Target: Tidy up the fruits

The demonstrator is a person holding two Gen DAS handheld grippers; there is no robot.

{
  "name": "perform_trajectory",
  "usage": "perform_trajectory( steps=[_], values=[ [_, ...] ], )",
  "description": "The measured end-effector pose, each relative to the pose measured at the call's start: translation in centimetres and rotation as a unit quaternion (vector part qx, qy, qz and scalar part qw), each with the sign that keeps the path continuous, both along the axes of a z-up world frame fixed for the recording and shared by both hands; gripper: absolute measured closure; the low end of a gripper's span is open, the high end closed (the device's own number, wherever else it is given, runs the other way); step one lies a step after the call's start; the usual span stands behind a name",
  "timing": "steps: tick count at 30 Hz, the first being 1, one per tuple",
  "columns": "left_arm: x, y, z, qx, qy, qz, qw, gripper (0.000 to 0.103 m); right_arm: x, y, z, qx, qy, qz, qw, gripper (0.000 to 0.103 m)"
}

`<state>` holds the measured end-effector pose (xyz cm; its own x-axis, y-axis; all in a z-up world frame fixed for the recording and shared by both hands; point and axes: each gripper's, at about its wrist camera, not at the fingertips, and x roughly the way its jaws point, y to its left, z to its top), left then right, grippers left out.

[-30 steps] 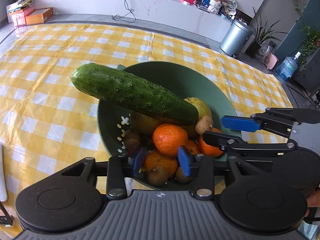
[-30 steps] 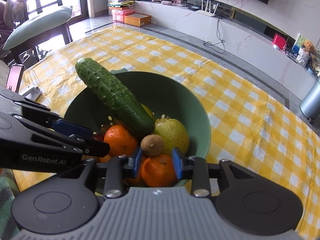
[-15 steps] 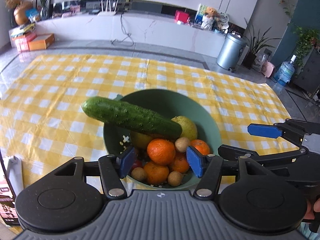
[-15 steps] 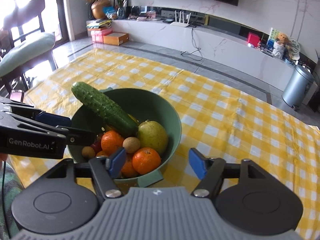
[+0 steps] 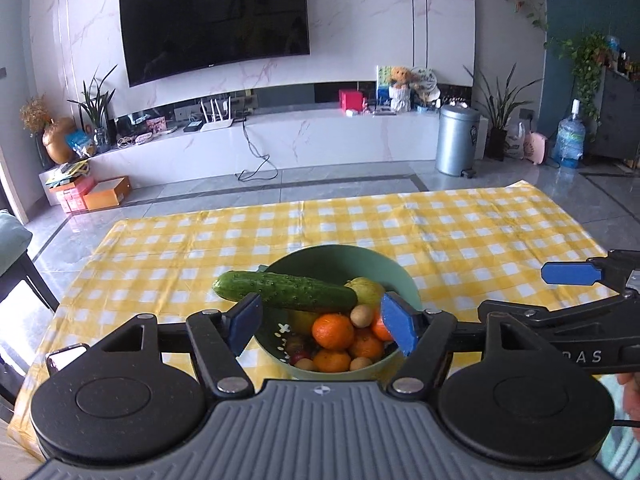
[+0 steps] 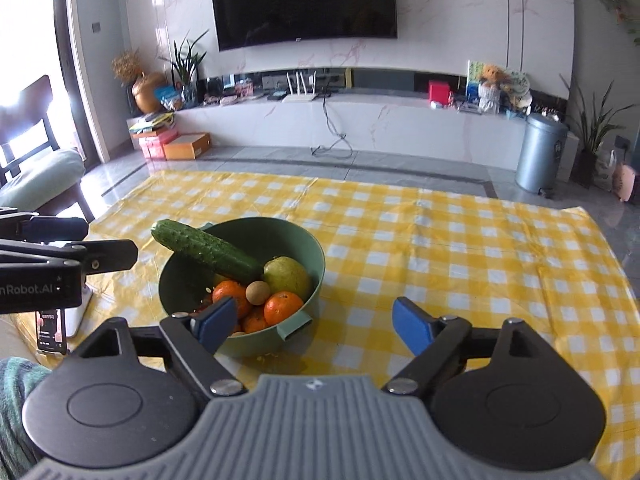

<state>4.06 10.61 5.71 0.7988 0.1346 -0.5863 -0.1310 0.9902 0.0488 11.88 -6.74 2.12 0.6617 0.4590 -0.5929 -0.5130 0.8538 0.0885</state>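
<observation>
With their jaws having just been opening and nothing between them, the left gripper (image 5: 322,324) and right gripper (image 6: 314,326) are hovering wide and empty before the round green plastic bowl (image 5: 404,280), where the long bumpy green cucumber (image 5: 286,291) is lying across piled oranges (image 5: 333,331), apparently because the fruit is already gathered.

Bumpy-skinned cucumber (image 5: 286,291), smooth matt green plastic bowl (image 5: 404,280), glossy checked tablecloth (image 5: 460,236).

A green bowl (image 5: 404,280) of oranges (image 5: 333,331) sits ahead of the claws, a cucumber (image 5: 286,292) slanting across its rim.
</observation>
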Motion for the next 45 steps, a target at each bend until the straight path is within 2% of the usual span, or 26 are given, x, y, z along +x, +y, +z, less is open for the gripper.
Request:
perform_trajectory(
  steps=[5, 9, 12, 18, 25, 31, 45],
  values=[
    [-1.8, -0.9, -0.6, -0.004, -0.031, -0.006, 0.9995, 0.023, -3.1, -0.9, 0.5, 0.007, -0.050, -0.015, 0.999, 0.011],
    [-2.1, -2.0, -1.5, -0.003, -0.033, -0.021, 0.9992, 0.023, -5.1, -1.5, 0.3, 0.000, -0.090, -0.030, 0.995, 0.011],
    [-2.4, -2.7, -2.3, 0.009, -0.036, -0.024, 0.9990, 0.020, -6.0, -2.1, -0.3, 0.000, -0.104, -0.035, 0.994, 0.011],
    [-2.1, -3.7, -4.0, 0.033, -0.025, -0.024, 0.9989, 0.018, -6.1, -3.2, -2.3, -0.004, -0.096, -0.058, 0.994, 0.008],
    [-1.0, -3.3, -6.3, 0.016, 0.033, 0.001, 0.9993, 0.018, -5.2, -3.7, -4.3, -0.001, -0.069, -0.059, 0.996, 0.004],
    [-0.4, -3.7, -7.2, 0.019, 0.061, 0.002, 0.9980, 0.018, -4.7, -3.6, -5.9, 0.000, -0.042, -0.051, 0.998, 0.004],
    [0.5, -4.4, -8.1, 0.020, 0.078, -0.007, 0.9967, 0.018, -3.5, -4.8, -7.0, 0.024, -0.027, -0.079, 0.996, 0.004]
  ],
)
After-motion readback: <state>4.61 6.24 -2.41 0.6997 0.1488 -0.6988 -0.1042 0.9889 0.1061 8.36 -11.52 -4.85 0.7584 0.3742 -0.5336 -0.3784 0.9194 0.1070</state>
